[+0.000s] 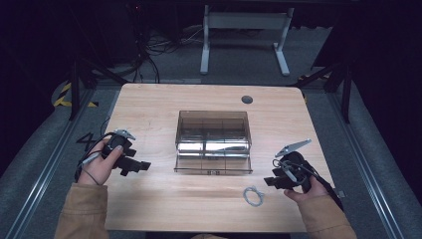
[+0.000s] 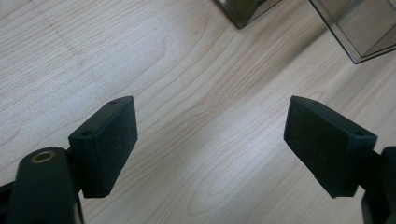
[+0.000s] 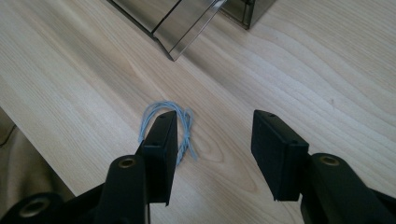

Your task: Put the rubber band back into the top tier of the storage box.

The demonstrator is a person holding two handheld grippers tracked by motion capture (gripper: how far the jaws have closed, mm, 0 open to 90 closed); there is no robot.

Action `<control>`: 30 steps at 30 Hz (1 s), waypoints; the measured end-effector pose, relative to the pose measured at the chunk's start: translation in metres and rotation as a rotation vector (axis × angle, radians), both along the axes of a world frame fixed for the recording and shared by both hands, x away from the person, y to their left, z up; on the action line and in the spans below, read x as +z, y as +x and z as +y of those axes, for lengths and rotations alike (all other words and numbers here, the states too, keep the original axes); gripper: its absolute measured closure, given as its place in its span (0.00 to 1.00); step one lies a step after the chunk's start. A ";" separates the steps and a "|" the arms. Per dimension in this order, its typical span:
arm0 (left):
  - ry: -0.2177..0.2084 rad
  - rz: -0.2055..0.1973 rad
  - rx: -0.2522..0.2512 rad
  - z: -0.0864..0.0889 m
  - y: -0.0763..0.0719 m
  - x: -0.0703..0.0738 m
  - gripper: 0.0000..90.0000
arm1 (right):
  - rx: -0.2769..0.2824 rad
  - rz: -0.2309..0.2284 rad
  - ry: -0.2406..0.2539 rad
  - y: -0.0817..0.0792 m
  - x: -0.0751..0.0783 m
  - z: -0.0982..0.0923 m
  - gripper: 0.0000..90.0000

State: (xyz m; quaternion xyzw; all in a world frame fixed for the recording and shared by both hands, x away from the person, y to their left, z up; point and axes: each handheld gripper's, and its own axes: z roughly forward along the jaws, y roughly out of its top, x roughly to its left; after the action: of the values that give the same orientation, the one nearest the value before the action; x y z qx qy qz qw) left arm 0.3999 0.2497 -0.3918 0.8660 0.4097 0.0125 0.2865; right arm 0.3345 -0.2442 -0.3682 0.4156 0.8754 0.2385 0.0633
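We look down and forward from above the near edge of the table (image 1: pixel 149 99), far enough to take in its whole top, with the clear box (image 1: pixel 213 142) at its middle. The left gripper view sits close over the wood left of the box, catching 2 of its corners (image 2: pixel 243 14). The right gripper view hangs close over the wood right of and nearer than the box (image 3: pixel 187 23), beside a blue wire loop (image 3: pixel 184 122) that the high view shares (image 1: pixel 253 195).
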 end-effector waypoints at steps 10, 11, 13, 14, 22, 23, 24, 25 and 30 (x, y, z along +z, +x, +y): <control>0.004 0.004 0.004 0.001 0.001 -0.001 0.20 | 0.017 0.022 -0.014 0.000 -0.016 0.009 0.58; 0.004 0.004 0.005 0.001 0.001 -0.001 0.20 | 0.020 0.025 -0.019 0.000 -0.018 0.010 0.58; 0.002 0.005 0.007 0.002 0.001 -0.001 0.20 | 0.021 0.034 -0.021 0.000 -0.023 0.012 0.58; 0.001 0.005 0.008 0.002 0.001 -0.001 0.20 | 0.027 0.036 -0.025 0.000 -0.025 0.013 0.58; 0.007 0.009 0.015 0.003 0.002 -0.003 0.20 | 0.033 0.054 -0.038 0.001 -0.037 0.019 0.57; 0.007 0.010 0.014 0.003 0.002 -0.003 0.20 | 0.037 0.056 -0.038 0.001 -0.039 0.020 0.57; 0.005 0.011 0.015 0.003 0.002 -0.003 0.20 | 0.038 0.057 -0.042 0.001 -0.040 0.021 0.57; 0.004 0.010 0.015 0.003 0.001 -0.003 0.20 | 0.038 0.062 -0.045 0.001 -0.042 0.022 0.57; 0.005 0.011 0.012 0.003 0.001 -0.003 0.20 | 0.043 0.074 -0.049 0.000 -0.049 0.025 0.57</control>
State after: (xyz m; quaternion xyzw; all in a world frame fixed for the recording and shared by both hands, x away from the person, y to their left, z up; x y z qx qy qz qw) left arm 0.4013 0.2523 -0.3947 0.8643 0.4165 0.0107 0.2818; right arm 0.3350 -0.2187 -0.4172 0.4034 0.8915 0.2030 0.0359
